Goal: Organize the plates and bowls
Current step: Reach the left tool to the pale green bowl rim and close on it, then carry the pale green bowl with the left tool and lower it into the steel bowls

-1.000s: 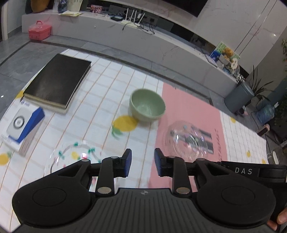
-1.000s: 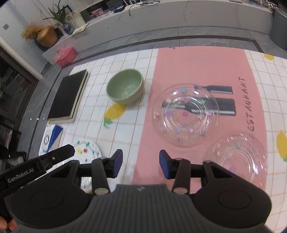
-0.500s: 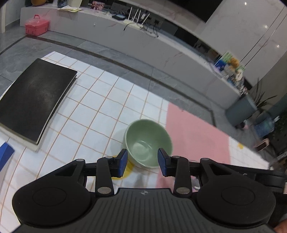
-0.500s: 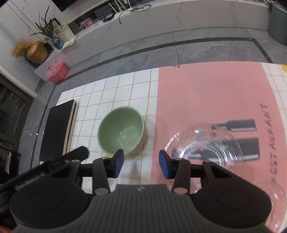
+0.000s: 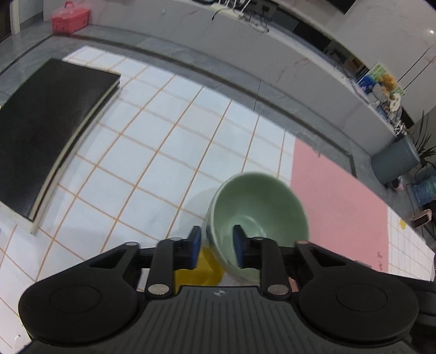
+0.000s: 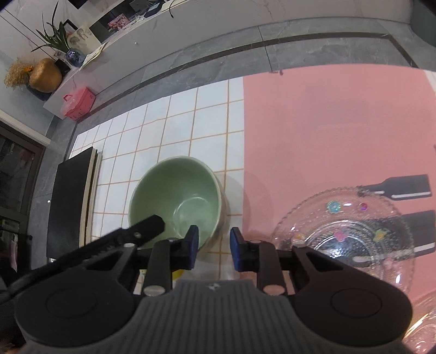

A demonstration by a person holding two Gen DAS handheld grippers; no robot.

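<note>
Left wrist view: the green bowl [image 5: 259, 215] sits on the checked cloth of the table [image 5: 163, 152], at the edge where white squares meet the pink panel [image 5: 338, 207]. Well to the left of the bowl lies a black book [image 5: 51, 130]; beyond the bowl, past the table's far edge, a pink box [image 5: 70, 17] stands on the floor. The left claw [image 5: 216, 246] has just been closing and straddles the bowl's near-left wall, one blue pad outside and one inside. Blur keeps it unclear whether the pads press the rim yet. A yellow print just below the bowl is half hidden by the claw.

Right wrist view: the same bowl [image 6: 177, 201] is near the centre, with a clear glass plate [image 6: 346, 239] to its right on the pink panel and the book [image 6: 70, 201] to its left. The right claw [image 6: 214, 249] has likewise been closing, its pads astride the bowl's near-right wall with gaps visible. The left claw's black finger [image 6: 141, 230] reaches over the bowl's near-left rim. A second glass piece at the lower right corner is cut off.
</note>
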